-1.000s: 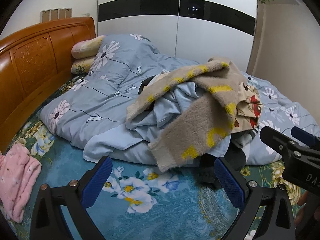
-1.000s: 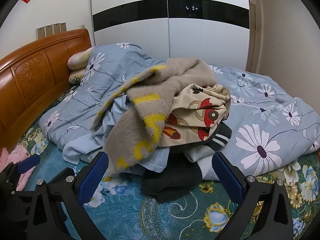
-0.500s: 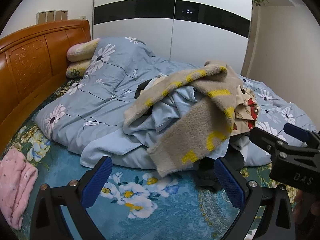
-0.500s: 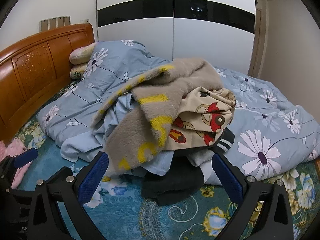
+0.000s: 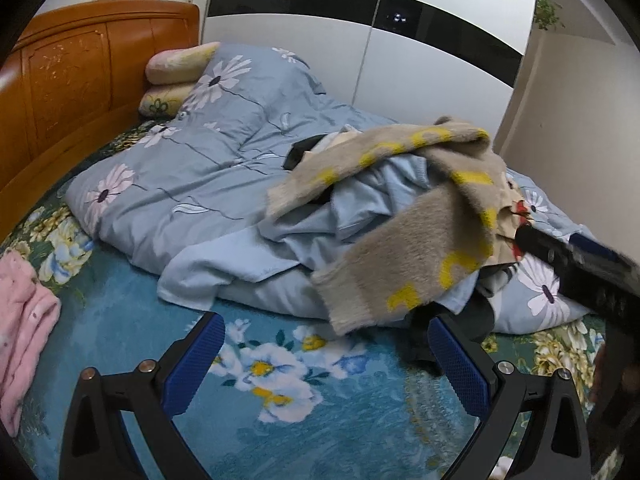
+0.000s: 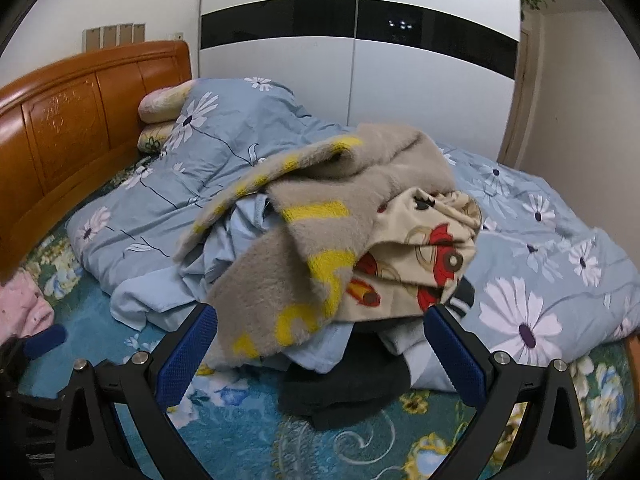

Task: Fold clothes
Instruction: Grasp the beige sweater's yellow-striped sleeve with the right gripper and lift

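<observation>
Right wrist view: the right gripper (image 6: 320,354) hangs with its jaws spread wide and nothing between them, just in front of the clothes pile (image 6: 320,240); the pile sits on the bed's floral sheet (image 6: 248,432), heaped against the near edge of the blue flowered duvet (image 6: 540,280); a fuzzy beige-and-yellow garment (image 6: 280,288) drapes over the pile's top and front, a cream cartoon-print piece (image 6: 420,264) lies on its right side, and dark clothing (image 6: 348,392) spills from its base onto the sheet; bare sheet runs in front of the pile and to its left. Left wrist view: the left gripper (image 5: 326,358) is likewise released and empty, in front and left of the pile (image 5: 380,216); a pink garment (image 5: 24,320) lies well left of the pile; the wooden headboard (image 5: 72,80) stands far behind on the left.
</observation>
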A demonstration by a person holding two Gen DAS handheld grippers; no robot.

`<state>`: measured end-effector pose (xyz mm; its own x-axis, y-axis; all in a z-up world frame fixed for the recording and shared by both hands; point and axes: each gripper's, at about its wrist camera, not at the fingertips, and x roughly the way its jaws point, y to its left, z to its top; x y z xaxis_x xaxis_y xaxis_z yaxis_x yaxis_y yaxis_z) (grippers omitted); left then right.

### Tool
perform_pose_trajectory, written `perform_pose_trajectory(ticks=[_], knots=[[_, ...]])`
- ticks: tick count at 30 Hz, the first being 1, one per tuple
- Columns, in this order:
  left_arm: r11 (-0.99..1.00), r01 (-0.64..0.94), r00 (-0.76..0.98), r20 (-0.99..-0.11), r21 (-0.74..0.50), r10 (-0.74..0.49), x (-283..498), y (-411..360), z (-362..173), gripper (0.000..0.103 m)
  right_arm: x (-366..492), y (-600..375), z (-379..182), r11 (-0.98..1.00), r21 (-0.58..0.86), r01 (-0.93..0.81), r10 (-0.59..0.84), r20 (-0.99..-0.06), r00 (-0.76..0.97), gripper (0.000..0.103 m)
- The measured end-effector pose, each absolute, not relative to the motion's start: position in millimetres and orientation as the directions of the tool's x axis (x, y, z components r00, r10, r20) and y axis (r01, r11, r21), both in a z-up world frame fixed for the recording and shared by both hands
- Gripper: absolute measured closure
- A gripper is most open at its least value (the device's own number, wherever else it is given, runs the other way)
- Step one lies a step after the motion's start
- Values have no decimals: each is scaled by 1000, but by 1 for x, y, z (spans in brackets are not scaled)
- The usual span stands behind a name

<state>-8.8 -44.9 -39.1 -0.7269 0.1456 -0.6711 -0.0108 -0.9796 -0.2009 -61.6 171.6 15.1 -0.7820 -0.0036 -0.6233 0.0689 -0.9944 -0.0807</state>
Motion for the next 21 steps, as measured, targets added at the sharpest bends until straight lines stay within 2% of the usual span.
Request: perform_pose_trajectory(ticks=[3,5,7,12,17,21], knots=[[-978,22,-732,-669,-210,127,-3,-61,-45,0,-80,171,18,-990,-126,64,29,-622,-783,2],[-973,49,-733,-670,-224,117,1,-75,-50,0,-98,172,22,-986,-156,50,58,-619,-783,14],[-968,69,-727,-676,-242,118,3,-88,-56,0,-121,172,27,-982,-188,24,99,-618,-780,35],[-952,111,-710,-693,-287,126,9,-118,-71,0,-169,176,32,-979,-199,-44,162,-627,-762,57],[-930,160,-699,-703,-331,130,14,-141,-83,0,-200,177,33,-986,-150,-70,152,-655,-740,63],[-915,185,-700,-702,-359,134,16,-151,-87,0,-208,160,36,-983,-183,-27,142,-653,-743,70]])
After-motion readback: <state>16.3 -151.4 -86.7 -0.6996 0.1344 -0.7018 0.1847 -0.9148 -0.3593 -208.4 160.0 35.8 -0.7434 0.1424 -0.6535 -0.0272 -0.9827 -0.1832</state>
